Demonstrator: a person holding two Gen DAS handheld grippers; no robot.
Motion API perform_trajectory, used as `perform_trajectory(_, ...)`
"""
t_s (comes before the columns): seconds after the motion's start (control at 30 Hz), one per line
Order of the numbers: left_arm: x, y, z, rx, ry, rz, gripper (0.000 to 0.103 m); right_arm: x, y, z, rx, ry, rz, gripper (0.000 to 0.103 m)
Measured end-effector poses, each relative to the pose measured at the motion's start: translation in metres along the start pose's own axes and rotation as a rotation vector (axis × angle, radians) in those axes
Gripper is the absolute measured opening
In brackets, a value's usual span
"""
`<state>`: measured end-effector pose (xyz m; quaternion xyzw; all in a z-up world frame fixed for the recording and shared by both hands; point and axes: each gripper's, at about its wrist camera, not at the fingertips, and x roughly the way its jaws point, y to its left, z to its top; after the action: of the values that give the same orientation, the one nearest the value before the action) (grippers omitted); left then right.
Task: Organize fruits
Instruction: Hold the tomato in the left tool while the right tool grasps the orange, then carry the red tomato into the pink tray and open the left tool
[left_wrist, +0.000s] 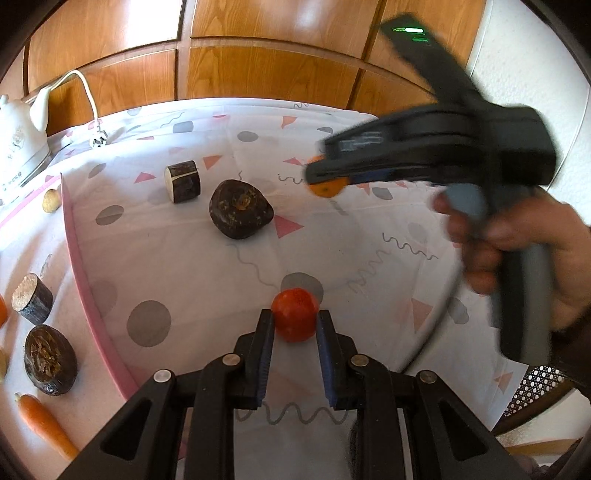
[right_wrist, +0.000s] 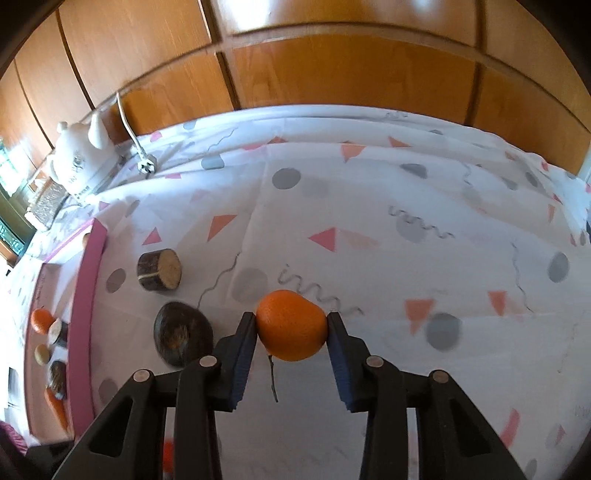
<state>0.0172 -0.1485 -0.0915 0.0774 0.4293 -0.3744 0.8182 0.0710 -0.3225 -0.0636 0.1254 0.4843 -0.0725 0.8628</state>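
Left wrist view: left gripper (left_wrist: 295, 323) clamped on a small red tomato (left_wrist: 294, 319), pads pressing both its sides, just above the patterned cloth (left_wrist: 184, 266). At about eleven o'clock from the tomato, a dark rounded fruit (left_wrist: 241, 209); further toward eleven, a cut dark cylinder piece (left_wrist: 183, 181). Left of the pink band (left_wrist: 83, 273), at nine o'clock, another cut cylinder (left_wrist: 32, 298), a dark halved piece (left_wrist: 50, 364) and a carrot (left_wrist: 44, 424) at eight. At two o'clock, blurred, the right gripper (left_wrist: 325, 181) held in a hand (left_wrist: 517, 254), closed around an orange (left_wrist: 325, 188). White iron (left_wrist: 22, 147) at ten, near the edge.

Right wrist view: right gripper (right_wrist: 291, 326) gripping the orange (right_wrist: 291, 325), both pads touching its flanks, held over the cloth (right_wrist: 406, 332). Dark rounded fruit (right_wrist: 183, 339) at nine o'clock, just beside the left finger; cut cylinder piece (right_wrist: 159, 271) at ten. Beyond the pink band (right_wrist: 86, 314), at nine, a second orange (right_wrist: 41, 320) among small blurred pieces. White iron (right_wrist: 79, 162) far off at ten.
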Motion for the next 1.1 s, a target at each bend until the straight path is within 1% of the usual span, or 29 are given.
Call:
perform_trajectory(0.17, -0.001, 0.000, 0.000, -0.002, 0.002, 0.002, 0.024, -0.034, -0.022, -0.031, 0.005, 0.007, 0.005, 0.039)
perform_trajectory(0.3, 0.000, -0.003, 0.003, 0.009, 0.006, 0.013, 0.023, -0.046, -0.034, -0.061, -0.026, 0.029, -0.055, 0.039)
perform_trajectory(0.37, 0.000, -0.004, 0.005, 0.017, 0.007, 0.020, 0.023, -0.049, -0.041, -0.074, -0.023, 0.037, -0.069, 0.039)
perform_trajectory(0.47, -0.002, -0.006, 0.006, 0.015, 0.008, 0.030, 0.023, -0.048, -0.050, -0.082, 0.008, 0.040, -0.084, 0.039)
perform_trajectory(0.53, -0.007, -0.006, 0.007, 0.012, 0.001, 0.030, 0.023, -0.048, -0.053, -0.085, 0.025, 0.029, -0.075, 0.039)
perform_trajectory(0.67, -0.024, -0.003, 0.012, -0.014, -0.031, 0.018, 0.023, -0.048, -0.052, -0.086, 0.019, 0.018, -0.078, 0.039)
perform_trajectory(0.8, -0.052, 0.015, 0.023, -0.100, -0.088, -0.006, 0.023, -0.049, -0.055, -0.087, 0.035, 0.012, -0.065, 0.039)
perform_trajectory(0.93, -0.081, 0.054, 0.032, -0.249, -0.151, 0.002, 0.023, -0.049, -0.052, -0.087, 0.025, 0.010, -0.076, 0.039)
perform_trajectory(1.0, -0.091, 0.075, 0.034, -0.314, -0.176, 0.019, 0.023, -0.049, -0.053, -0.087, 0.026, 0.010, -0.076, 0.039)
perform_trajectory(1.1, -0.102, 0.111, 0.038, -0.388, -0.204, 0.085, 0.023, -0.049, -0.053, -0.087, 0.026, 0.010, -0.077, 0.039)
